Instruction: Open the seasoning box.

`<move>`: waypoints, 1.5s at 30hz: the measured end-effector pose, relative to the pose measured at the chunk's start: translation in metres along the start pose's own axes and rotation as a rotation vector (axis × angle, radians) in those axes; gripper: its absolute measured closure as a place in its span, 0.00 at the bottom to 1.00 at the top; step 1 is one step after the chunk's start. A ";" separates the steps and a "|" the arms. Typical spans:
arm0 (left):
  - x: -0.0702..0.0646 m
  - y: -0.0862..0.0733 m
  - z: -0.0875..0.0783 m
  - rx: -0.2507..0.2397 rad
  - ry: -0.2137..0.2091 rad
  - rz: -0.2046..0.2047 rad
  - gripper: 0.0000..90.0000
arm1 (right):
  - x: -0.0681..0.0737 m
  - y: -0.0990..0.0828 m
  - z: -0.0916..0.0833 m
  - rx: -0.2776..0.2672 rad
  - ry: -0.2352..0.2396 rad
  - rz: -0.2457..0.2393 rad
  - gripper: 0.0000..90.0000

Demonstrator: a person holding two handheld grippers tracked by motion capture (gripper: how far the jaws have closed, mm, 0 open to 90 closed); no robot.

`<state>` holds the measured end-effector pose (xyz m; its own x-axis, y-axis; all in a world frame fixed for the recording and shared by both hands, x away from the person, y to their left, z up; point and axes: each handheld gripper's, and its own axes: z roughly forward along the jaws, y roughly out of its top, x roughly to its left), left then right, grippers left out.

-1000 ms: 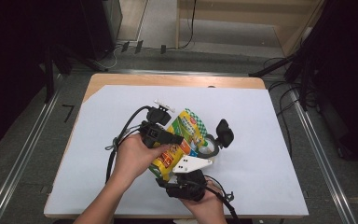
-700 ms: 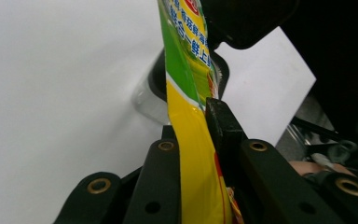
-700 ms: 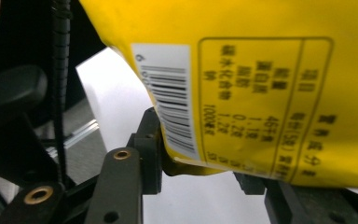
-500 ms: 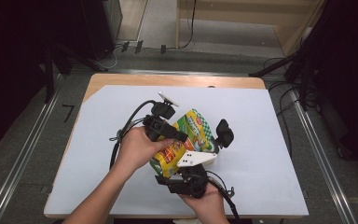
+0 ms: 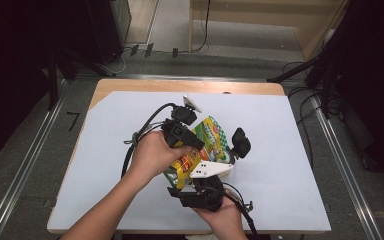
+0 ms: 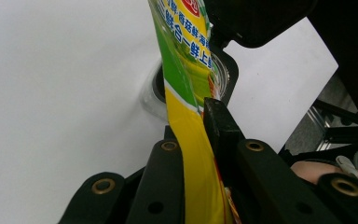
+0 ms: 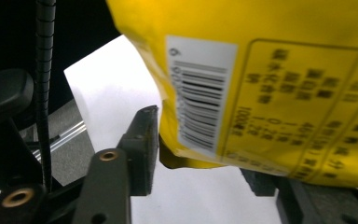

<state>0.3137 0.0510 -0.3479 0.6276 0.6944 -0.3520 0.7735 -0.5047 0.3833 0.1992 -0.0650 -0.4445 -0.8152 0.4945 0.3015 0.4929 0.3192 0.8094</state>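
Both grippers are on the bag, which is held up over the middle of the white sheet on the table. In the high view the left gripper comes in from the side, the hand wrapped round its body. Its own view gives the detail: the jaws are pinched tight on the bag's thin yellow edge, the film running straight up between the pads, which suits a flat seam. Below and beyond the bag in that view sits a round container on the sheet, and I would judge the bag is kept over it so the contents can go in. The right gripper works from the near edge, pointing away from the person. In its view the bag's back with the barcode hangs between the jaws, which stand partly apart. The left pad sits just beside the bag's lower corner, and the other jaw is mostly hidden behind the bag, so I cannot tell whether it presses. It looks like one tool anchors an edge while the other steadies the bottom. A black knob-like object lies just right of the bag.
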 end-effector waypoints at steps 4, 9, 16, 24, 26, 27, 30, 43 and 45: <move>-0.002 0.002 0.001 0.006 -0.013 0.009 0.94 | -0.002 0.000 -0.001 -0.006 0.011 0.010 0.66; -0.001 0.010 0.001 0.026 -0.028 0.025 0.89 | -0.002 0.001 -0.002 -0.017 0.038 0.015 0.68; 0.002 0.023 0.000 0.036 -0.020 0.027 0.93 | 0.000 0.002 -0.001 -0.016 0.055 0.009 0.68; -0.008 0.030 0.004 0.066 0.059 0.071 1.00 | -0.001 0.003 -0.002 -0.032 0.070 0.031 0.65; -0.009 0.030 0.005 0.066 0.067 0.068 1.00 | 0.000 0.003 -0.003 -0.032 0.061 0.024 0.64; -0.009 0.030 0.005 0.069 0.076 0.068 1.00 | 0.000 0.003 -0.003 -0.032 0.061 0.024 0.64; -0.008 0.032 0.005 0.072 0.074 0.051 1.00 | 0.001 0.005 -0.004 -0.030 0.045 0.012 0.64; -0.006 0.034 0.003 0.081 -0.003 -0.007 0.95 | 0.000 0.009 -0.009 -0.047 0.059 0.023 0.67; -0.008 0.030 0.001 0.091 -0.020 0.012 0.92 | -0.003 0.009 -0.010 -0.062 0.064 0.039 0.67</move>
<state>0.3318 0.0299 -0.3347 0.6381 0.6777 -0.3655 0.7700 -0.5584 0.3089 0.2027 -0.0718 -0.4328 -0.8143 0.4524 0.3637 0.5068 0.2487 0.8254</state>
